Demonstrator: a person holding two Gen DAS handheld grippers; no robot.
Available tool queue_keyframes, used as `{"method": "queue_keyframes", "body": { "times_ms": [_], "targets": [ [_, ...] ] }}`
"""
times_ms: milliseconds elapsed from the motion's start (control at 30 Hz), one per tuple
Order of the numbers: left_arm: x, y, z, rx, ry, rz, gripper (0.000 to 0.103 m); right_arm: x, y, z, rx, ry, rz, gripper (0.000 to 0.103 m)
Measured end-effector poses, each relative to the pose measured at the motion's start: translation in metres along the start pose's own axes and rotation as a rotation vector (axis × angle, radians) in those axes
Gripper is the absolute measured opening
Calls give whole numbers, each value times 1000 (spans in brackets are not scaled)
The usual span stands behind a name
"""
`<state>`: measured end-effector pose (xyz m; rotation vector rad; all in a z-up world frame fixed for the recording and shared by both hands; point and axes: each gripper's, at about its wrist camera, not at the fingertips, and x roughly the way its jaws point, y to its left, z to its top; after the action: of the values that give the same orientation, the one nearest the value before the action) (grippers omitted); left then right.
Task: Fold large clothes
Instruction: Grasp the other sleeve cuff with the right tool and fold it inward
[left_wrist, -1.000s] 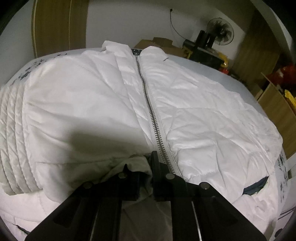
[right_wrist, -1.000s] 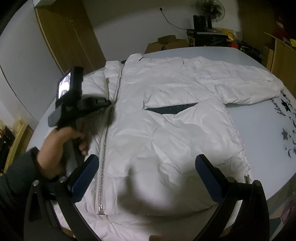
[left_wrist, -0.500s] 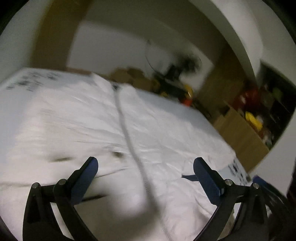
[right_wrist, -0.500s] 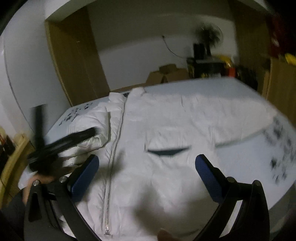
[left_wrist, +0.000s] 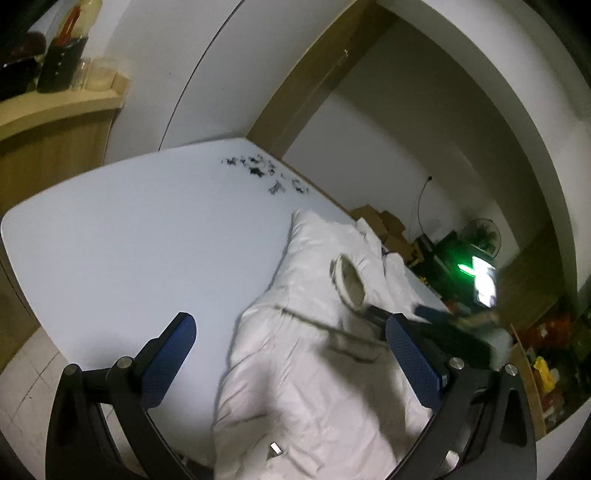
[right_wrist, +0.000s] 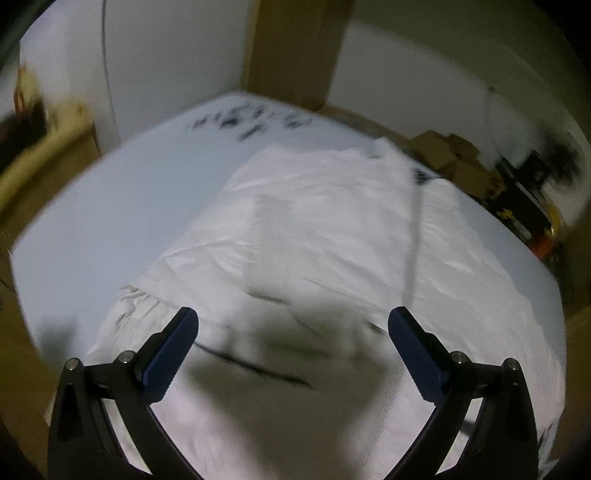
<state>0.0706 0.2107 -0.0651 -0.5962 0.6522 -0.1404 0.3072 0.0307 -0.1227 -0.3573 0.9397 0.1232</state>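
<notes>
Left hand-held gripper (left_wrist: 291, 363) now spread wide, nothing between blue pads; a sec ago clamped shut on hem fabric by the zip. Let go, then swung off to the side: frame now filled w/ bare white desk (left_wrist: 129, 236) at left, puffy white quilted zip-front jacket (left_wrist: 314, 369) pushed to lower right of frame. Sleeve cuff (left_wrist: 349, 282) lying on top of the body, opening up toward centre right. Right hand-held gripper (right_wrist: 293, 356) also wide, empty, hovering over jacket front, pocket slit just below centre of its frame; view blurred, so clearly mid-swing. Zip line running up right side of that frame. Reads as one fold just dropped, both grippers free, prob. repositioning toward jacket's left edge for next fold. Jacket not yet compact.
</notes>
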Motion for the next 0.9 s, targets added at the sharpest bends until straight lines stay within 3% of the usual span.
{"method": "queue_keyframes", "body": {
  "times_ms": [133, 200, 267, 333, 367, 467, 633, 767, 900],
  "targets": [
    [8, 8, -3, 4, 27, 8, 103, 40, 14, 7, -37, 77, -53, 93],
    [13, 12, -3, 0, 49, 5, 103, 58, 17, 9, -66, 123, -88, 82],
    [17, 14, -6, -5, 58, 4, 103, 64, 15, 10, -77, 135, -130, 49],
    [20, 14, -8, -7, 66, 13, 103, 63, 8, 12, -65, 136, -122, 34],
    [21, 14, -9, -8, 72, 18, 103, 60, 1, 14, -51, 129, -109, 20],
    [28, 15, -11, -18, 94, 27, 103, 48, -30, 21, 44, 122, -22, 13],
    [36, 11, -15, -15, 117, 27, 103, 14, -115, 16, 286, 77, 194, 11],
    [43, 4, -18, -2, 135, 21, 103, 11, -194, -15, 489, 58, 332, 11],
    [52, -8, -25, 15, 170, 8, 103, 30, -250, -72, 686, 37, 367, 16]
  ]
}}
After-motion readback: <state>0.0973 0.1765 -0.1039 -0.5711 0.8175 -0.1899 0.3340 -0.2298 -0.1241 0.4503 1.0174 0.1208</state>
